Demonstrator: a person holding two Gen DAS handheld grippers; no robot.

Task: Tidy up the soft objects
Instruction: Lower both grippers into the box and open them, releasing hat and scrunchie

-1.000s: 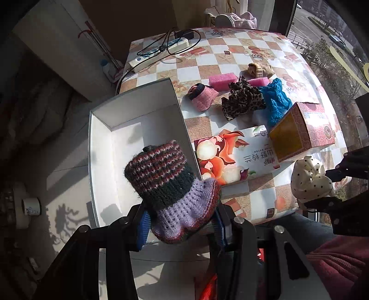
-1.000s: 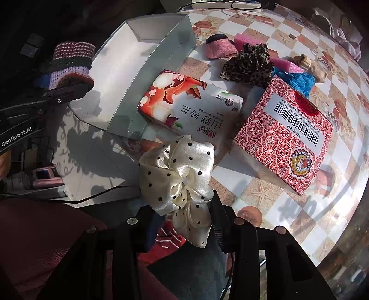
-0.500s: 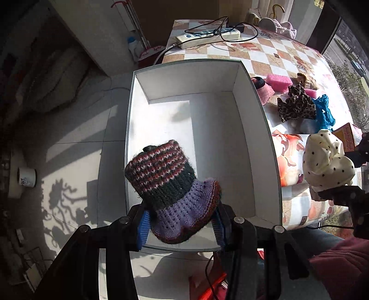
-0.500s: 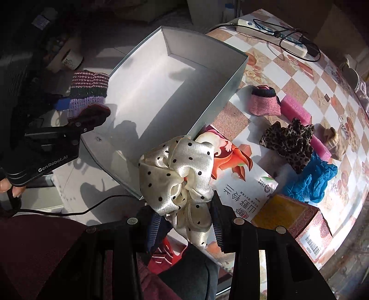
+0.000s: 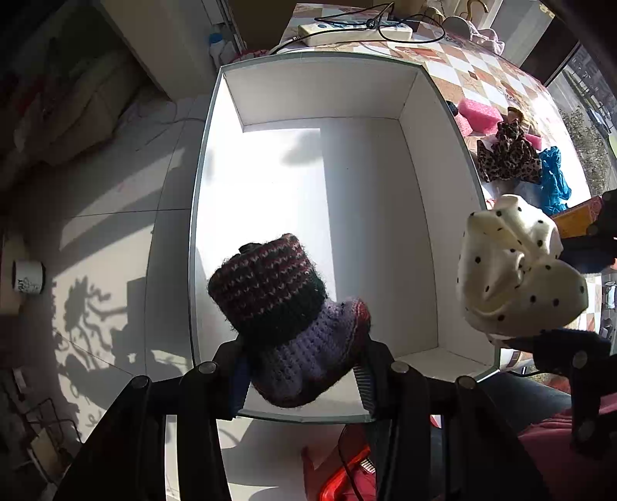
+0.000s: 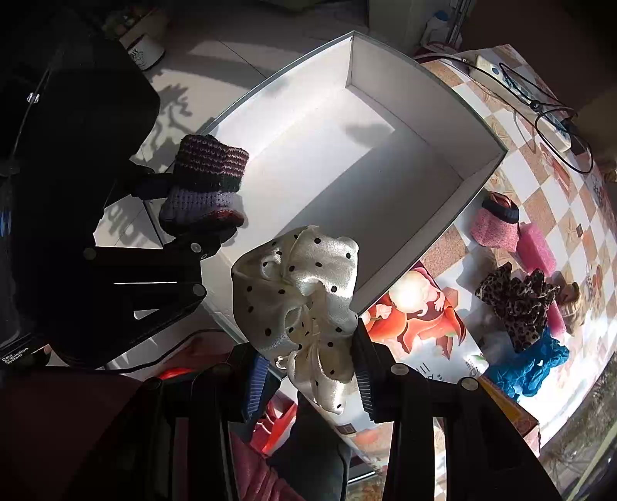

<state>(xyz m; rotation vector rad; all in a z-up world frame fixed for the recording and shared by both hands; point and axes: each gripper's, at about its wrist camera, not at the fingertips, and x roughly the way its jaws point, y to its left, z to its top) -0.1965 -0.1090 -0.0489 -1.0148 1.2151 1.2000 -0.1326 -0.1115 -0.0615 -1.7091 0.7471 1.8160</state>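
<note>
My left gripper (image 5: 300,377) is shut on a striped knitted sock (image 5: 285,308) and holds it over the near end of an open white box (image 5: 216,162). The sock also shows in the right wrist view (image 6: 208,181). My right gripper (image 6: 308,381) is shut on a cream polka-dot scrunchie (image 6: 297,285), held over the box's near right rim (image 6: 478,185). The scrunchie also shows in the left wrist view (image 5: 516,269). On the checkered table lie a pink knitted sock (image 6: 495,227), pink foam (image 6: 536,250), a leopard scrunchie (image 6: 516,300) and blue cloth (image 6: 532,366).
A flat orange printed packet (image 6: 420,320) lies right of the box. A yellow-red carton (image 6: 509,408) sits beyond it. A power strip with cables (image 5: 354,29) lies at the table's far end. A white cup (image 5: 27,277) stands on the tiled floor left of the box.
Both grippers have moved left and forward, from over the table and packet to over the white box. Each keeps hold of its soft item.
</note>
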